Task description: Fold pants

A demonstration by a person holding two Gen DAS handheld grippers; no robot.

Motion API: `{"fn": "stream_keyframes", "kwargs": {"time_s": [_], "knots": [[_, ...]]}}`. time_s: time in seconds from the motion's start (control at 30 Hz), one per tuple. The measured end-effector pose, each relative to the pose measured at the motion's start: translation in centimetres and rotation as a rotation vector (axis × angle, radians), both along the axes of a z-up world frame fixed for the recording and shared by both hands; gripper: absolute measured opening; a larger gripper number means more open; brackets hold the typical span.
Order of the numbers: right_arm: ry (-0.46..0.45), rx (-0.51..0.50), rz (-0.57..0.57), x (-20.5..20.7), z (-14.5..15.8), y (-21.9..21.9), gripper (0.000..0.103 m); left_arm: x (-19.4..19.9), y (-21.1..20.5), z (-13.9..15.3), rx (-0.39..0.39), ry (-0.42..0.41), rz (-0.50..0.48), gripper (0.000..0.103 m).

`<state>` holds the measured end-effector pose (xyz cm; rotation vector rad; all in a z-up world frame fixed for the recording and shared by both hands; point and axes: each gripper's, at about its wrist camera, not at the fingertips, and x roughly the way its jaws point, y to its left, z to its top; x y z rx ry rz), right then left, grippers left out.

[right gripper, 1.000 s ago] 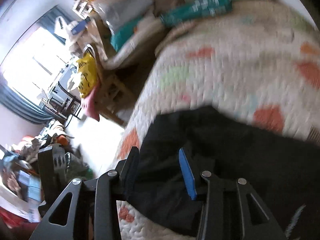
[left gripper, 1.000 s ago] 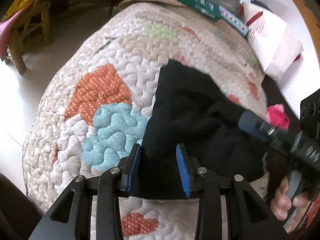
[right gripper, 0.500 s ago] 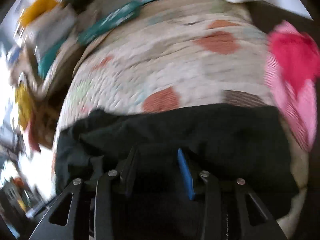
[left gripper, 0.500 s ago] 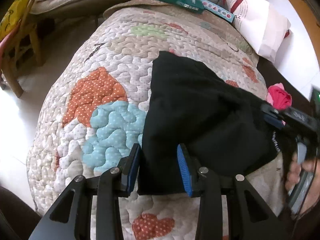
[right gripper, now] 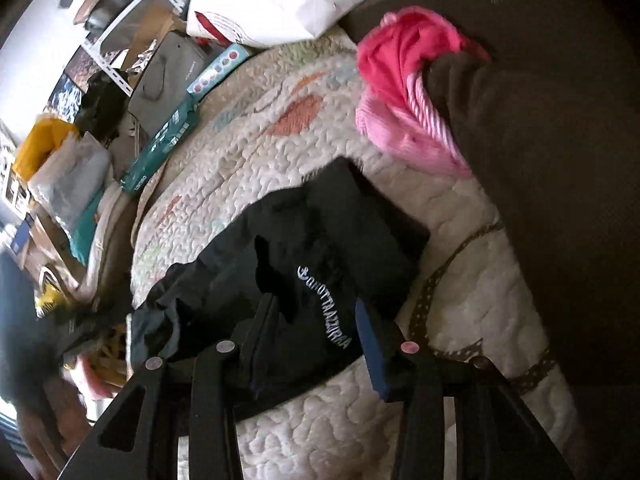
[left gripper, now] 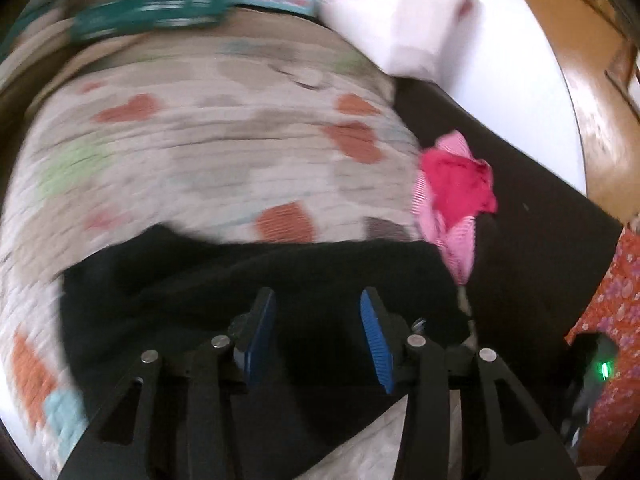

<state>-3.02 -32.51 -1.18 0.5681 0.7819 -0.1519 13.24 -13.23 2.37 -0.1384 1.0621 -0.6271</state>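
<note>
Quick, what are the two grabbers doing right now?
Left gripper: open, over the black pants, gripping nothing.
Right gripper: open, pants between its fingers, not clamped.

quilt (right gripper: 280,120) bare beyond pants (right gripper: 320,240), pink cloth (right gripper: 400,92) nr right

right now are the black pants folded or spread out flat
Folded. In the right wrist view the black pants lie bunched in overlapping layers on the quilt, not spread flat.
</note>
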Motion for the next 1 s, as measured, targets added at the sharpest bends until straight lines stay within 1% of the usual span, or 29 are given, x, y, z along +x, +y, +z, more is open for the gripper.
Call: {"fn": "stream_keyframes", "kwargs": {"time_s": [0.07,0.13,0.2,0.27,0.3,0.33,0.43,0.47,0.5,0.57,0.6,0.63,0.67,0.7,0.73,0.83,0.93,1.0], "knots": [[-0.012,-0.037,-0.016,-0.6,0.3,-0.2,0.045,0.5,-3.4,-0.3,0.015,-0.007,-0.067,0.043],[-0.009,-0.047,-0.046,-1.2,0.2,-0.9,0.045,1.0,-6.9,-0.8,0.033,-0.002,-0.144,0.043],[0.004,-0.004,-0.063,-1.2,-0.8,-2.1,0.045,1.5,-9.9,-1.6,0.041,0.009,-0.217,0.044],[0.028,0.053,-0.088,-0.5,-2.2,-3.1,0.045,2.0,-13.0,-2.6,0.062,0.021,-0.288,0.047],[0.027,0.080,-0.102,-0.5,-2.7,-3.8,0.045,2.0,-13.8,-2.8,0.065,0.021,-0.314,0.053],[0.021,0.103,-0.111,-0.3,-3.0,-4.1,0.047,2.2,-14.7,-3.0,0.071,0.019,-0.339,0.056],[-0.011,0.118,-0.140,0.6,-3.0,-5.0,0.047,2.6,-17.1,-4.0,0.121,0.016,-0.403,0.058],[-0.020,0.126,-0.142,0.8,-3.0,-5.1,0.047,2.7,-17.8,-4.3,0.149,0.012,-0.421,0.058],[-0.028,0.130,-0.138,1.0,-3.0,-5.1,0.047,2.6,-18.5,-4.6,0.194,-0.007,-0.440,0.058],[-0.027,0.109,-0.124,1.7,-3.1,-4.9,0.047,2.2,-19.4,-5.0,0.268,-0.052,-0.455,0.045],[-0.016,0.104,-0.120,2.0,-3.2,-4.9,0.047,1.9,-19.6,-5.1,0.301,-0.074,-0.457,0.031],[-0.012,0.110,-0.117,2.2,-3.4,-5.0,0.046,1.7,-19.6,-5.1,0.317,-0.084,-0.457,0.024],[-0.012,0.123,-0.113,2.3,-3.4,-5.1,0.039,1.6,-19.3,-4.9,0.319,-0.091,-0.453,0.020],[-0.017,0.142,-0.103,2.3,-3.3,-5.1,0.032,1.6,-18.7,-4.5,0.306,-0.089,-0.446,0.014],[-0.018,0.146,-0.095,2.2,-3.1,-5.1,0.023,1.7,-17.9,-4.0,0.279,-0.076,-0.431,0.013],[-0.044,0.114,-0.042,2.1,-1.4,-4.1,0.020,1.6,-15.3,-2.1,0.216,-0.075,-0.380,0.011],[-0.104,0.014,0.053,1.8,1.5,-1.3,0.019,1.0,-11.6,0.6,0.139,-0.098,-0.310,0.011],[-0.150,-0.063,0.138,1.5,3.6,1.3,0.019,0.9,-8.0,2.5,0.076,-0.105,-0.243,0.011]]}}
